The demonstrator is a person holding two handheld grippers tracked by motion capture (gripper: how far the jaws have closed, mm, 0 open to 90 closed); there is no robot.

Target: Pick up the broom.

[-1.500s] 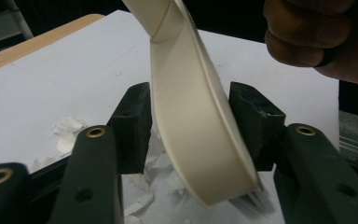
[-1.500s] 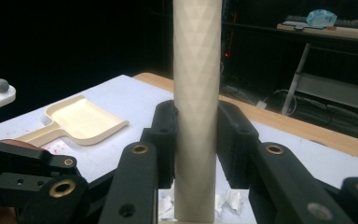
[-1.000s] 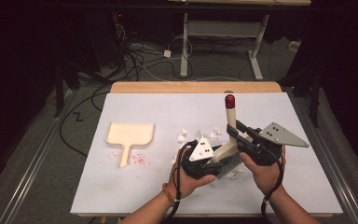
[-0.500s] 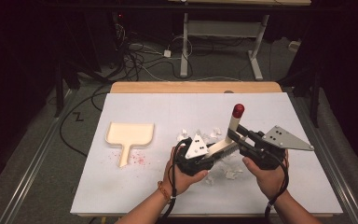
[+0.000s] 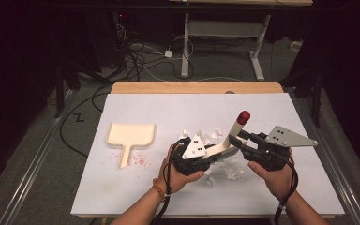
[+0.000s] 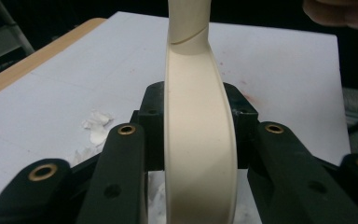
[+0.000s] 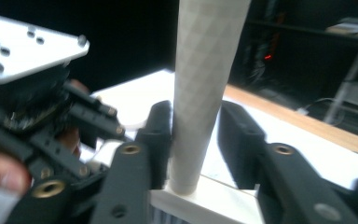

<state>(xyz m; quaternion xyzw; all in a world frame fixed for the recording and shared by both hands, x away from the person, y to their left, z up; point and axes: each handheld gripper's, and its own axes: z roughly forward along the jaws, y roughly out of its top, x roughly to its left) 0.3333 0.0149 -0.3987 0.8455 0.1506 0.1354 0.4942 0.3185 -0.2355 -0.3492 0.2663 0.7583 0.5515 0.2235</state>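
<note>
High view: A cream brush (image 5: 225,143) with a long handle tipped by a red knob (image 5: 243,116) is held above the white tabletop (image 5: 136,197), right of centre and toward the person's side. The left gripper (image 5: 211,157) holds the brush at its flat head end. The right gripper (image 5: 236,138) meets the handle where it joins the head. The handle tilts up and away from the person. White scraps (image 5: 232,174) lie on the tabletop under and beside the two grippers, with more near the far side of the brush. A cream dustpan (image 5: 130,136) lies flat well to the left, with red specks (image 5: 138,161) beside its handle.

Left gripper view: The cream band of the brush head runs upright between the two black fingers (image 6: 126,154). Both fingers press against its sides, so this gripper is clamped on the brush. White scraps lie on the tabletop at lower left.

Right gripper view: The faceted handle of the brush rises between the fingers (image 7: 161,135). The left finger touches the handle; the right finger stands clear of it, with a visible gap. These fingers have just been opening and stand at a narrow spread around the handle. The left gripper and its grey plate (image 7: 23,51) appear at left.
</note>
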